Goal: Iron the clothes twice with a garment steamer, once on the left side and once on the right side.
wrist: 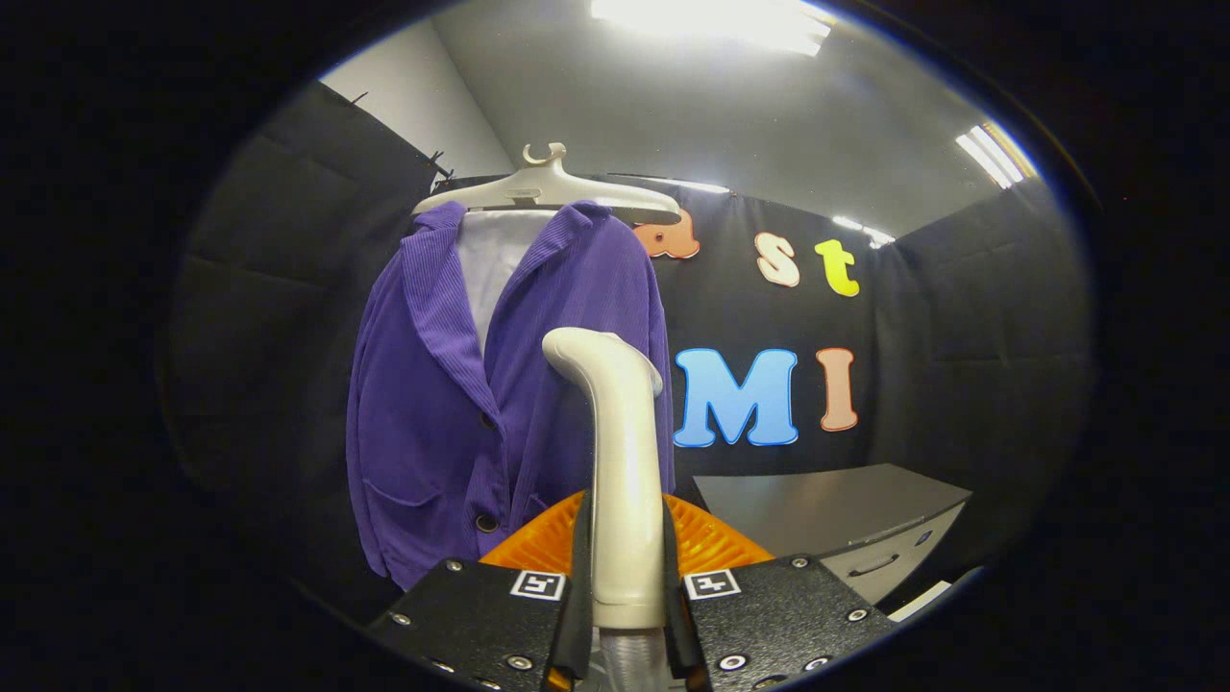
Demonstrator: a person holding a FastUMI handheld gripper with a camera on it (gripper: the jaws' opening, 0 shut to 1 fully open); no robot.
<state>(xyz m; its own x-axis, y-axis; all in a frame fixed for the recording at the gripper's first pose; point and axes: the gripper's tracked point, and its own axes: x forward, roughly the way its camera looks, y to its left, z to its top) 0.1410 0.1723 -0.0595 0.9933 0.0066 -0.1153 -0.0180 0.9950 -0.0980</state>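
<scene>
The gripper (625,577) is clamping the garment steamer (620,461), w/ both black fingers (580,567) pressing on its smooth cream handle, which is rising upright btwn them and curving at the top into a rounded head. Just beyond the head, a purple ribbed-corduroy jacket (461,384) w/ dark buttons and a white lining is hanging on a pale plastic hanger (543,187). A ridged orange part (711,543) is sitting behind the fingers, and a grey flat-topped cabinet (836,509) is standing to the right.
</scene>
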